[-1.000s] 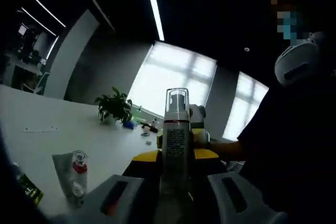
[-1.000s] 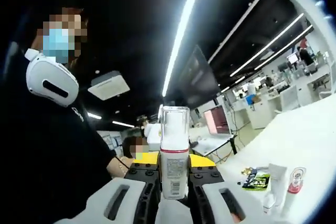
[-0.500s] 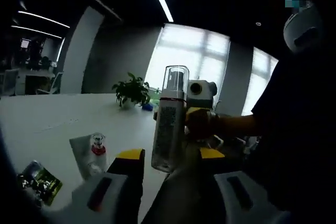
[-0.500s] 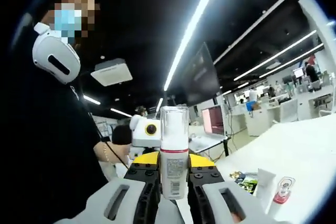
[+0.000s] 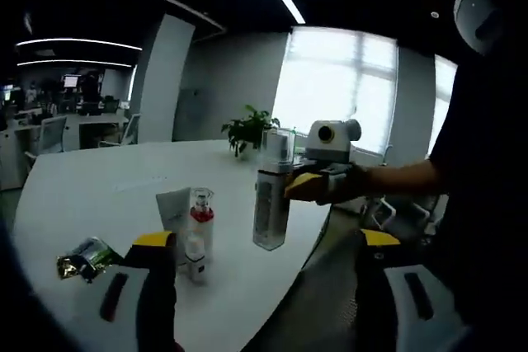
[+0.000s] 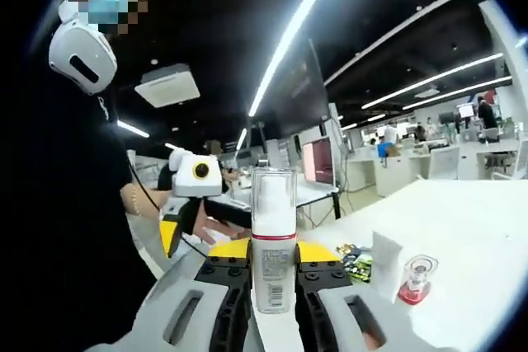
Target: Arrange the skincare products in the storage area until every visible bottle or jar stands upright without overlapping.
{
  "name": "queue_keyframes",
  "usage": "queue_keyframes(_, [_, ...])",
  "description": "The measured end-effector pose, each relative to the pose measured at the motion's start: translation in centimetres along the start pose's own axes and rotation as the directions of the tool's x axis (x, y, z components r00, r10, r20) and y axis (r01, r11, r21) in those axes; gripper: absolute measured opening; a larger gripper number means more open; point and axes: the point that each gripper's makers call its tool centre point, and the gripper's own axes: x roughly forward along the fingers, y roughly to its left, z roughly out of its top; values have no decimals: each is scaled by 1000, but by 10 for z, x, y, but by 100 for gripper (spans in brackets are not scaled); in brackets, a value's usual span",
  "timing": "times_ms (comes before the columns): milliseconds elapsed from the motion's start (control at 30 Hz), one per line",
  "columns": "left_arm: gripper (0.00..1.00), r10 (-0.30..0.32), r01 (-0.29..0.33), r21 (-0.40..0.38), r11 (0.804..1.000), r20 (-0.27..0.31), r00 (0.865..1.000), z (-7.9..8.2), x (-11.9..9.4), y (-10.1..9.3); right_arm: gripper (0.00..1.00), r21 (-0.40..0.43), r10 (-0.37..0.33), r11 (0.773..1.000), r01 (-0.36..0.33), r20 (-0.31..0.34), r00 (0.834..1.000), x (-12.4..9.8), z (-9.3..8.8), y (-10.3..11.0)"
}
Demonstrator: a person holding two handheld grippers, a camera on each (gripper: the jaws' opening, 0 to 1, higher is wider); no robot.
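A tall pump bottle [image 6: 273, 245] with a clear cap and a red band stands upright between my right gripper's [image 6: 273, 260] jaws, which are shut on it. In the left gripper view the same pump bottle [image 5: 271, 204] hangs over the table edge, with the right gripper [image 5: 307, 185] holding it from the right. My left gripper [image 5: 264, 245] is wide open, well short of the bottle, with nothing between its jaws. It also shows as the left gripper [image 6: 175, 228] at the left of the right gripper view. A white tube [image 5: 174, 208], a red-collared small bottle [image 5: 200, 218] and a small clear bottle [image 5: 194, 255] stand together on the table.
A green foil sachet [image 5: 82, 257] lies near the white table's [image 5: 99, 195] front edge. A potted plant [image 5: 252, 129] stands at the far end. A person stands at the right edge, an arm [image 5: 396, 179] reaching in. In the right gripper view, the tube [image 6: 384, 257] and red-collared bottle [image 6: 417, 278] stand right.
My left gripper has opened, let go of the pump bottle and drawn back from it. The right gripper keeps hold of the bottle. Both cameras have swung.
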Motion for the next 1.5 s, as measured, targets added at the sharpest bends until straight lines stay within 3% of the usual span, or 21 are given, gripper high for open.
queue_keyframes(200, [89, 48, -46, 21, 999, -73, 996, -16, -6, 17, 8, -23, 0, 1000, -1, -41, 999, 0, -21, -19])
queue_keyframes(367, [99, 113, -113, -5, 994, 3, 994, -7, -13, 41, 8, -67, -2, 998, -3, -71, 997, 2, -42, -33])
queue_keyframes(567, [99, 174, -174, 14, 985, -17, 985, -14, -15, 63, 8, -93, -9, 996, 0, -103, 995, 2, -69, -47])
queue_keyframes(733, [99, 174, -174, 10, 985, -27, 984, -16, -7, 68, 8, -105, -17, 994, 3, -130, 991, 1, -92, -62])
queue_keyframes(933, [99, 188, -188, 6, 982, -39, 981, -21, -1, 74, 8, -131, -34, 991, 17, -130, 991, 1, -106, -81])
queue_keyframes(1167, [96, 214, -216, -14, 976, -82, 973, -40, 0, 82, 9, -165, -13, 986, -15, -167, 986, 2, -137, -94])
queue_keyframes(1500, [94, 220, -224, -17, 975, -120, 968, -53, 7, 88, 9, -171, -13, 985, -16, -169, 986, 0, -151, -106])
